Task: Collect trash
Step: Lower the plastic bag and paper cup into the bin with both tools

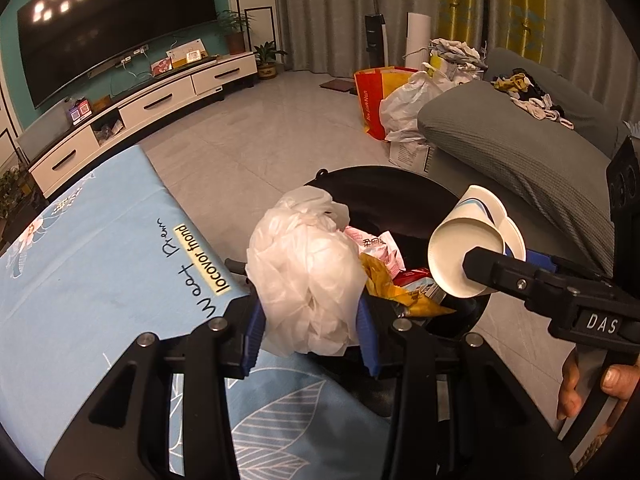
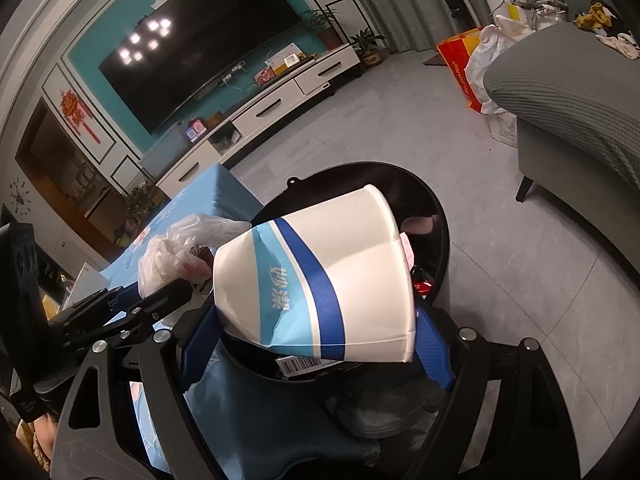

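The left claw (image 1: 308, 336) grips a crumpled white plastic bag (image 1: 304, 276) above the black trash bin (image 1: 424, 184), beside the blue-clothed worktop (image 1: 100, 248). The right claw (image 1: 508, 264) holds a paper cup (image 1: 464, 256) sideways over the wrappers (image 1: 384, 264) inside.

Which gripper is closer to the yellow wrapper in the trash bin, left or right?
Left. The left gripper, shut on the crumpled plastic bag, sits right beside the yellow wrapper. The right gripper, holding the paper cups, is farther along the bin.

bin (image 2: 436, 216) floor: hidden by trash | cup (image 2: 320, 280) mouth: hidden, right view
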Motion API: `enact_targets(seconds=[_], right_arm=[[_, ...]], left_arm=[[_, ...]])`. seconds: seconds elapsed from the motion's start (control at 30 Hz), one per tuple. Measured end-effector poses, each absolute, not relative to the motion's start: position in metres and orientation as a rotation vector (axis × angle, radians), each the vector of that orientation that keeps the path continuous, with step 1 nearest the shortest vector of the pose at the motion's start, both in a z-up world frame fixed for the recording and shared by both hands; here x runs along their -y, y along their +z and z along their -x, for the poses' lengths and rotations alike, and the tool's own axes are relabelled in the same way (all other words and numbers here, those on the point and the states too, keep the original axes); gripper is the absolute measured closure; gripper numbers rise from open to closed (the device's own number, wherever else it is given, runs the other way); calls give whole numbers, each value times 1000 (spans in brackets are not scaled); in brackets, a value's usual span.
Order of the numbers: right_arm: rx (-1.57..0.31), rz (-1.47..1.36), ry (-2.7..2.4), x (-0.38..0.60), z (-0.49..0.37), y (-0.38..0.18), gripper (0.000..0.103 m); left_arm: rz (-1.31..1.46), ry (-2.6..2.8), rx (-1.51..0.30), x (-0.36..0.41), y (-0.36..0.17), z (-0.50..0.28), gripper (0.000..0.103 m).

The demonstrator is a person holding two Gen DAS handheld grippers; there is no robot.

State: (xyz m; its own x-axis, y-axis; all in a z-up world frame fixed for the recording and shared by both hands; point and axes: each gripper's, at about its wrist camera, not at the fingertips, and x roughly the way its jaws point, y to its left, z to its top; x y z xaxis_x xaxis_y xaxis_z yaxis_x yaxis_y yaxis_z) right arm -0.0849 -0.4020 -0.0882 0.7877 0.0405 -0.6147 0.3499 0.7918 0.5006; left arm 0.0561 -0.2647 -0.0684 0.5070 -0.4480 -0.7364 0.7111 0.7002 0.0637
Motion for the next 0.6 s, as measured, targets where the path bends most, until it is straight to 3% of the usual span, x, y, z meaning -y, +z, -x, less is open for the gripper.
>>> enact_targets(seconds=[0.6], right_arm=[[-672, -647, -198, 407, 75, -95, 20]], left_arm=[[-409, -716, -803, 282, -85, -70, 63]])
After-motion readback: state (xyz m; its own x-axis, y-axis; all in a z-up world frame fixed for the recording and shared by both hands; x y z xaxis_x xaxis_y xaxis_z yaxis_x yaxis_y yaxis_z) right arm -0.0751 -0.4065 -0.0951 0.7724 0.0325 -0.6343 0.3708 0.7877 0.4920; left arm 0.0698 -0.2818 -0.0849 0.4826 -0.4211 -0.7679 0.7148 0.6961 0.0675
